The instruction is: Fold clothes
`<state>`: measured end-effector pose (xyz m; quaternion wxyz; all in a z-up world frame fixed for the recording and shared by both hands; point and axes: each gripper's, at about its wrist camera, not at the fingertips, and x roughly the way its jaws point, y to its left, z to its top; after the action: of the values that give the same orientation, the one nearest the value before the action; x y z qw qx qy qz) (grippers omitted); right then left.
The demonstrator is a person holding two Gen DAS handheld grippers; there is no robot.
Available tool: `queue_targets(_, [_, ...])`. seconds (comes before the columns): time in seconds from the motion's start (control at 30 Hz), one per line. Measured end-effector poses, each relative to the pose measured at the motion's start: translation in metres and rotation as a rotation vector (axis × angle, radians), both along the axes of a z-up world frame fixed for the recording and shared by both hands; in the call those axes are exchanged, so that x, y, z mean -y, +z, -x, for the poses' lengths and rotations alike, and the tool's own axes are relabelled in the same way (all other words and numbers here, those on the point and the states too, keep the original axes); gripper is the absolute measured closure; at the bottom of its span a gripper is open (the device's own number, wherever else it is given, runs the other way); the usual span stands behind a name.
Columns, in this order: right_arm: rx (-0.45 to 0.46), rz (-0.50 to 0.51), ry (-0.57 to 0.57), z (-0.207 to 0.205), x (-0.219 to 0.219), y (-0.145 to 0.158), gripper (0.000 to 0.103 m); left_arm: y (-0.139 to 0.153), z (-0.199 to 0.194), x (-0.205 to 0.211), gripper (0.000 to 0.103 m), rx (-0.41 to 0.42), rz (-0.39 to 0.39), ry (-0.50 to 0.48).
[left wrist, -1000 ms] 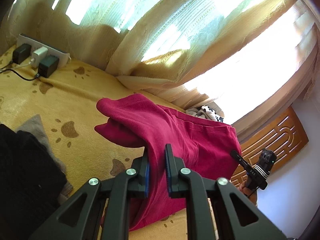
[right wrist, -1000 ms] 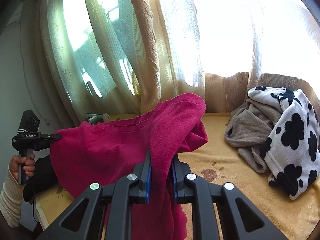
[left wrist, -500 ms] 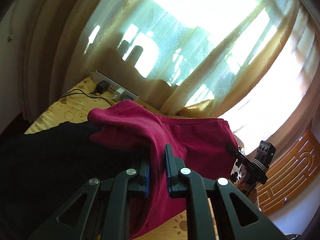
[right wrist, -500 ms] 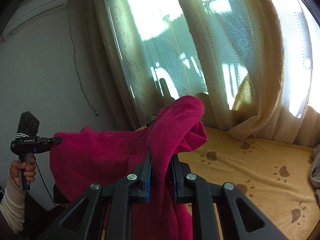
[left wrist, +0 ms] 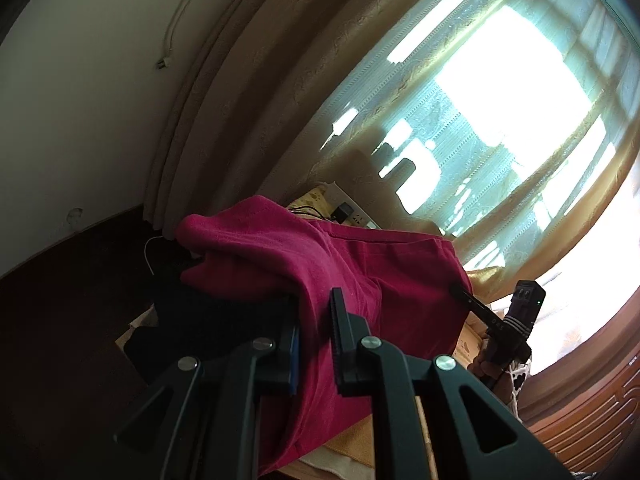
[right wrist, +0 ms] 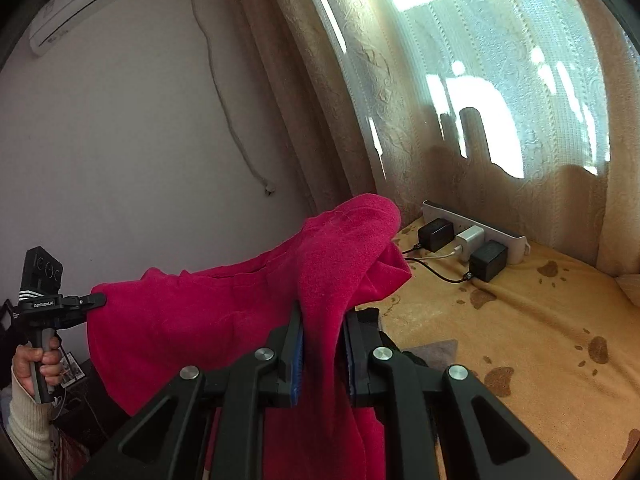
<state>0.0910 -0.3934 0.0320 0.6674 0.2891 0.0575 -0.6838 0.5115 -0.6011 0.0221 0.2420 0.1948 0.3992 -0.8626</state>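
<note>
A: Garment point(left wrist: 384, 280): a red one, held up off the bed point(right wrist: 540, 340) between both grippers, well above the paw-print cover.

B: How are the fingers set?

A: The left gripper point(left wrist: 316, 344) has its fingers closed on one end of the top edge, cloth bunched between the pads. The right gripper point(right wrist: 322, 354) is clamped the same way on the other end. In the right view the left one shows at far left, nipping its corner.

B: And the long axis?

A: It runs left to right between the two grippers, the top edge sagging slightly, the body hanging down below. Neither hand is nearer; each holds an end.

B: Any containers?

A: None visible. A power strip point(right wrist: 476, 232) sits far on the bed by the curtain point(right wrist: 400, 100); dark clothes point(left wrist: 208, 320) lie under the left end.

B: So the next move likely depends on where it gets lowered.
</note>
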Motion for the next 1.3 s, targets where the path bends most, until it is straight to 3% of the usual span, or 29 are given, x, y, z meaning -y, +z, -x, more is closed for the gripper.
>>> queue_targets(0.23, [-0.008,-0.105,-0.007,0.001,0.034,-0.045,0.086,-0.061,-0.009,0.027,0.088,0.045,-0.108,0.073])
queue_targets(0.37, [-0.014,-0.131,-0.022,0.01,0.04,-0.059,0.085,-0.076,-0.006,0.033,0.088,0.105,-0.088,0.108])
queue_targets(0.6, [-0.058,-0.167,-0.023,0.014,0.051,-0.081,0.084,-0.1,0.014,0.03,0.086,0.297,-0.013,0.129])
queue_targets(0.67, [-0.066,-0.184,-0.032,0.015,0.053,-0.088,0.075,-0.106,0.017,0.03,0.084,0.325,-0.01,0.131])
queue_targets(0.73, [-0.078,-0.199,-0.047,0.016,0.054,-0.093,0.04,-0.11,0.019,0.029,0.083,0.342,-0.008,0.134])
queue_targets(0.8, [-0.083,-0.209,-0.056,0.019,0.054,-0.095,0.023,-0.11,0.019,0.029,0.082,0.34,-0.013,0.136])
queue_targets(1.0, [-0.086,-0.172,-0.114,0.028,0.035,-0.08,0.023,-0.101,-0.014,0.034,0.066,0.247,-0.069,0.227])
queue_targets(1.07, [-0.113,-0.138,-0.151,0.03,0.025,-0.067,0.023,-0.088,-0.023,0.03,0.062,0.254,-0.021,0.284])
queue_targets(1.13, [-0.133,-0.084,-0.172,0.027,0.015,-0.051,0.023,-0.075,-0.011,0.022,0.059,0.258,0.037,0.266])
queue_targets(1.23, [-0.145,-0.019,-0.123,0.008,0.013,-0.033,0.023,-0.055,0.007,0.01,0.054,0.265,0.126,0.238])
queue_targets(1.3, [-0.197,-0.036,-0.062,-0.015,0.026,-0.032,0.023,-0.045,0.024,0.001,0.046,0.275,0.179,0.204])
